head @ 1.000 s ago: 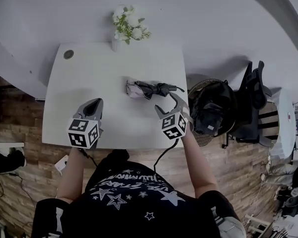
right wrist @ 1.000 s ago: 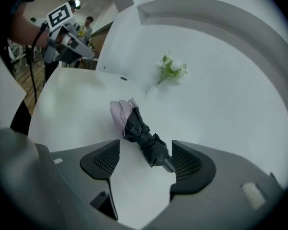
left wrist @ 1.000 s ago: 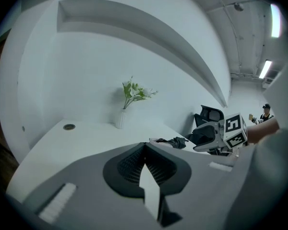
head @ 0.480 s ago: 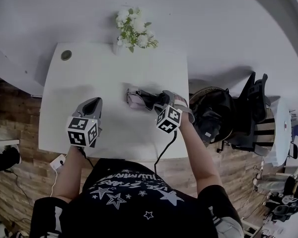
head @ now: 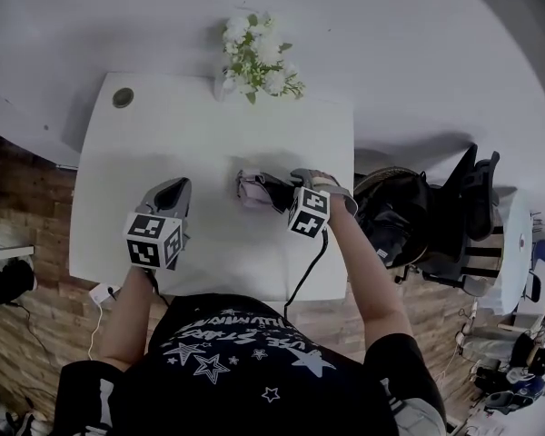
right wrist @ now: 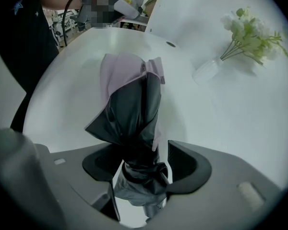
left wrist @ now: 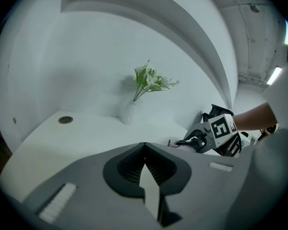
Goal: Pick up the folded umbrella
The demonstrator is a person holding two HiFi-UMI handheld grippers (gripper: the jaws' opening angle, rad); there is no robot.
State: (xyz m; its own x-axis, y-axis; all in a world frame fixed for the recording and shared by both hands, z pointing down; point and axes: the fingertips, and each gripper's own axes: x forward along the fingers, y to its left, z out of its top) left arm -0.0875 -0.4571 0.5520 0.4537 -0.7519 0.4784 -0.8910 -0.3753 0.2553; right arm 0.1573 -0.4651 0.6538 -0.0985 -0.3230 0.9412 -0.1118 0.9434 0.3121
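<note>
A: Where is the folded umbrella (right wrist: 132, 104)?
B: Lying on the white counter (head: 154, 134), between the right hand-held gripper's (right wrist: 141, 174) closing jaws.
A: And the left hand-held gripper (left wrist: 145, 147)?
B: Jaws together, empty, above the counter.

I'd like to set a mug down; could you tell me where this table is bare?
Bare: the table left of centre, between the grommet and the left gripper, and the strip between the flower vase and the folded umbrella. Crowded: centre-right, where the right gripper's jaws are closing around it.

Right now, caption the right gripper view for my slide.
Right gripper closing around the folded umbrella lying on the white table.
</note>
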